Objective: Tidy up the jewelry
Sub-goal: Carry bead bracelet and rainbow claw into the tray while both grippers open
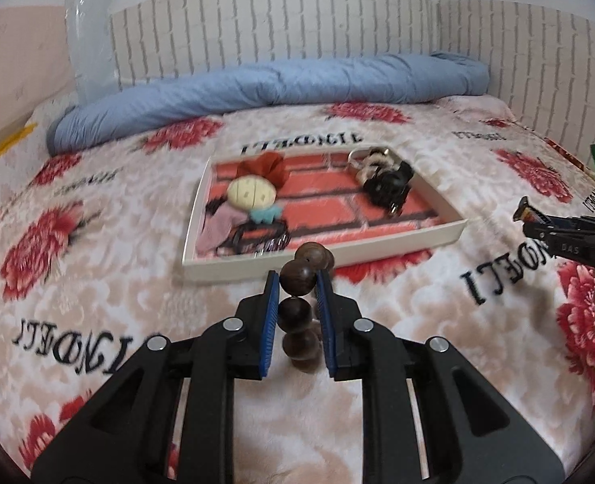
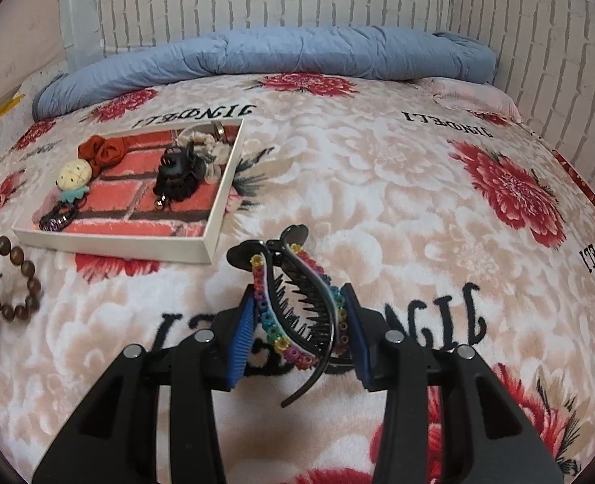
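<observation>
— So what does the left gripper (image 1: 297,282) have?

— Its jaws are pinching a string of round dark brown wooden beads (image 1: 299,306). The beads hang between the blue pads, up off the bed.

— And the right gripper (image 2: 297,310)?

— Its jaws are pressed on a black plastic hair clip with tiny rainbow beads along its sides (image 2: 293,310). The clip sits between the pads, and its teeth show in the middle.

— Where do these things sit?

— Over a bed with a fuzzy pink and white blanket with big red flowers (image 2: 378,185). A flat white tray with a red brick picture inside (image 1: 450,236) lies on the blanket, just past the wooden beads in the left view.

— What is in the tray?

— A red cloth bow (image 2: 103,151), a round cream hair bobble with a light blue frill (image 2: 73,175), a black claw clip (image 2: 176,175) and some small dark hair ties (image 2: 57,218).

— And behind it?

— A rolled light blue quilt (image 1: 281,80) lies along a white brick wall (image 1: 281,16).
</observation>
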